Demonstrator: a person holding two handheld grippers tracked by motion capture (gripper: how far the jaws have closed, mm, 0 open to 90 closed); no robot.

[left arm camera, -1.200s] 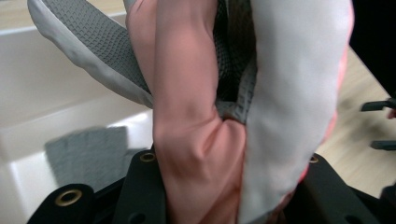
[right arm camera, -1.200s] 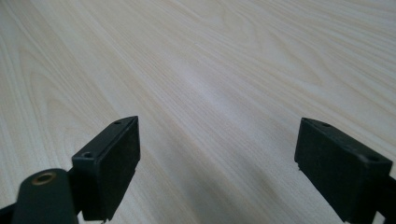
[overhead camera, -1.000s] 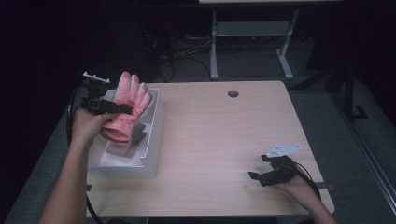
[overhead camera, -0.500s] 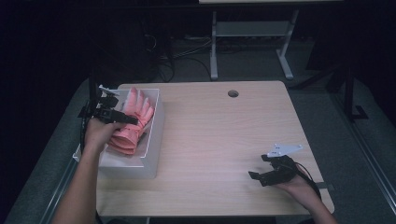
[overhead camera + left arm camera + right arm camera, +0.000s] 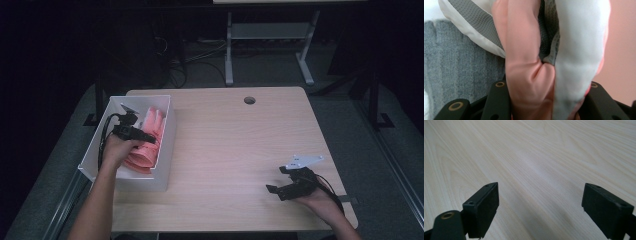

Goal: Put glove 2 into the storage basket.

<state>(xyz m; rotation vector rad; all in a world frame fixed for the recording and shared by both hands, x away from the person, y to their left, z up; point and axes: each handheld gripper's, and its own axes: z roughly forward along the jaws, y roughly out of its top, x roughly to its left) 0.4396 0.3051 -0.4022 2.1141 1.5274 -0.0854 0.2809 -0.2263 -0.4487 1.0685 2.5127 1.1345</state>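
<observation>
Pink glove (image 5: 145,143) sits inside the white bin (image 5: 165,150) at the table's (image 5: 240,150) left edge, fingers pointing away from the person, long axis along the bin's length. Left gripper (image 5: 145,136) is down in the bin on the glove, with glove fabric (image 5: 531,75) bunched between its jaws in the left gripper view; the jaws have just been opening, but the fabric looks wedged against both, so I read it as gripped, close to release. A grey knit item (image 5: 454,62) lies under the glove there. Right gripper (image 5: 280,187) rests low at the near right of the table, well apart from the bin, jaws spread wide over bare wood (image 5: 536,157), holding nothing. Key relation: glove is directly under the left tool, so letting go drops it straight in; left hand is far nearer.
</observation>
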